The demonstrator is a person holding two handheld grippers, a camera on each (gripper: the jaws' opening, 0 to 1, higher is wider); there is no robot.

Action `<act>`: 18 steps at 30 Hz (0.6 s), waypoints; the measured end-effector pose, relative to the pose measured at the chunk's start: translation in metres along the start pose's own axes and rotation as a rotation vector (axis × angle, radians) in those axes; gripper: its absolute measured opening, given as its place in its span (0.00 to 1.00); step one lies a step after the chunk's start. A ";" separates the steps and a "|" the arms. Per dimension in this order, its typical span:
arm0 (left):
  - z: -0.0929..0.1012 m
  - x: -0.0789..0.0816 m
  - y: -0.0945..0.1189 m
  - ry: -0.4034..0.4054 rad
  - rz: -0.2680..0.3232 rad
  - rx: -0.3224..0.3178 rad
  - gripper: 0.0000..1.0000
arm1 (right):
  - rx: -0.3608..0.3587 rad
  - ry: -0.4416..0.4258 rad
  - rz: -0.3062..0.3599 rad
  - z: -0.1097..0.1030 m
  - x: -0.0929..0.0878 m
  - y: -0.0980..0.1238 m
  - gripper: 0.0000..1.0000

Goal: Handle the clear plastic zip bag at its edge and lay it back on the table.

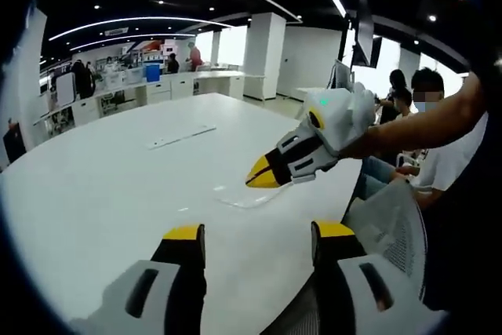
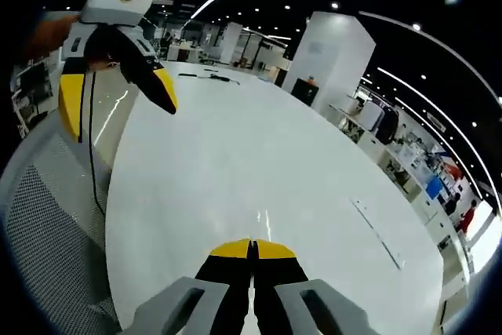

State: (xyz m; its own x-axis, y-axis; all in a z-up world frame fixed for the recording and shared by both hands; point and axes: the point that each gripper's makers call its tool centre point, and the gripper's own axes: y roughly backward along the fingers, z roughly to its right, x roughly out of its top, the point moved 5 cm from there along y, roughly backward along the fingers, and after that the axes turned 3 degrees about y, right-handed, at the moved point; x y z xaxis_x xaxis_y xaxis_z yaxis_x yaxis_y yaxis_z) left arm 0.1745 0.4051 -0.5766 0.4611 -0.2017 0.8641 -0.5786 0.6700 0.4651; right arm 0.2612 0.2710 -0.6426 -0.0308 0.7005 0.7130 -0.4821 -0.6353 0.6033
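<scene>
The clear zip bag [image 1: 249,196] is seen flat on the white tabletop [image 1: 118,186], ahead of the left tool [image 1: 259,242], whose jaws are spread wide and empty. The right tool [image 1: 263,176] is pressed shut at the bag's far edge. A flat white strip [image 1: 182,136] lies further off; a mesh chair [image 1: 396,229] stands beside the tabletop's edge.
</scene>
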 end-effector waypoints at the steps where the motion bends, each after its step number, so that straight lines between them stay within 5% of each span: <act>1: 0.000 0.000 0.000 -0.002 0.000 -0.001 0.54 | 0.001 0.008 -0.001 0.000 -0.001 -0.002 0.00; 18: -0.004 -0.013 0.002 -0.019 -0.022 0.014 0.55 | 0.055 0.059 -0.037 -0.007 -0.022 -0.032 0.00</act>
State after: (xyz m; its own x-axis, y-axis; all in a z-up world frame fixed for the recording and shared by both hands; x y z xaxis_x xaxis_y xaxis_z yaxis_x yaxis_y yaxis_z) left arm 0.1700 0.4115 -0.5881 0.4610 -0.2300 0.8571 -0.5777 0.6553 0.4866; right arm 0.2707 0.2786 -0.6800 -0.0661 0.7405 0.6688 -0.4350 -0.6246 0.6486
